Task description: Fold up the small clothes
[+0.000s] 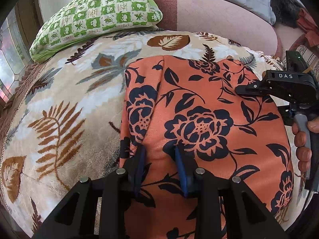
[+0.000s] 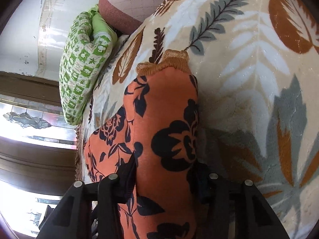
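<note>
A stained-glass window (image 1: 9,75) glows at the far left of the room, its dark wooden frame beside a pale wall. Next to it, a green-and-white checked pillow (image 1: 95,18) rests on the leaf-patterned blanket (image 1: 65,103) that covers the bed, with a pinkish-brown bolster (image 1: 215,14) lying behind it. At centre, the orange floral garment (image 1: 199,119) is spread on the blanket, a fold running down its left part. The left gripper (image 1: 160,159) is clenched on a raised ridge of that cloth near its lower edge, blue pads pressing in from both sides. Further right, the right gripper (image 2: 165,171) straddles a lifted fold of the same garment, whose mustard knit cuff (image 2: 165,61) points toward the pillow; whether its pads press the cloth cannot be told. A hand (image 1: 303,139) wraps its grey handle at the right edge.
</note>
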A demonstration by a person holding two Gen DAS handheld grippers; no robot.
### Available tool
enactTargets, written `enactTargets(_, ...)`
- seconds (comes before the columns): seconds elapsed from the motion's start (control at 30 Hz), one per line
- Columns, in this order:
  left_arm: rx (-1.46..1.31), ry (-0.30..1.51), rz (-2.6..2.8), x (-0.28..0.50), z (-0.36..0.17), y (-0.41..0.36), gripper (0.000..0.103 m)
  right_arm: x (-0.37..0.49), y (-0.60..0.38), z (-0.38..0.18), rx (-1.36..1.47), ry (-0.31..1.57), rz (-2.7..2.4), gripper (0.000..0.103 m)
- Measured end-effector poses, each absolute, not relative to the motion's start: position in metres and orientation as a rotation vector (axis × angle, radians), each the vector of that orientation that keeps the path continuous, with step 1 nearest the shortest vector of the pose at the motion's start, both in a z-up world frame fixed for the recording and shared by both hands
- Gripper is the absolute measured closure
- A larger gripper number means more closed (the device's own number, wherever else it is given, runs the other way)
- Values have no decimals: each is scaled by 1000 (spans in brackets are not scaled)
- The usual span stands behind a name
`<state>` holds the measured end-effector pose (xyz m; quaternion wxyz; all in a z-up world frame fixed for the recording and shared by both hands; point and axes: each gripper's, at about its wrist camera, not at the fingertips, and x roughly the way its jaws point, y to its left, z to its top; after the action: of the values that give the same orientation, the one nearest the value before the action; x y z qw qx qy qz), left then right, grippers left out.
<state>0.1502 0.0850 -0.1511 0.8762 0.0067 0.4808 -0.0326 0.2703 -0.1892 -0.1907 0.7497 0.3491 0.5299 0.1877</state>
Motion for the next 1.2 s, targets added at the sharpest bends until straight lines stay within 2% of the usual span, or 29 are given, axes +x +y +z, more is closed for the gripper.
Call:
enactTargets(0.37, 12, 1005, -68, 150, -151, 85, 71, 270, -187, -189, 754, 1163, 399, 52)
enactTargets(0.43, 8, 1005, -68, 151, -151, 86, 71, 269, -178, -176, 649, 1168, 366, 45)
enactTargets(0.5, 11, 1006, -68, 151, -151, 86, 71, 263, -163, -153, 448, 1154, 300, 29)
enactTargets(0.57, 18, 1006, -68, 151, -151, 86, 71, 251, -152, -131, 249, 1097, 243, 26)
enactTargets(0.67, 21, 1005, -65, 151, -150, 85, 71, 228, -149, -101, 74, 986, 166, 26)
enactTargets(1.0, 22, 977, -47, 147, -149, 83, 69, 166, -160, -34, -66, 796, 88, 26)
enactTargets(1.2, 17, 987, -55, 147, -148, 82, 64, 137, -163, -16, -112, 752, 71, 25)
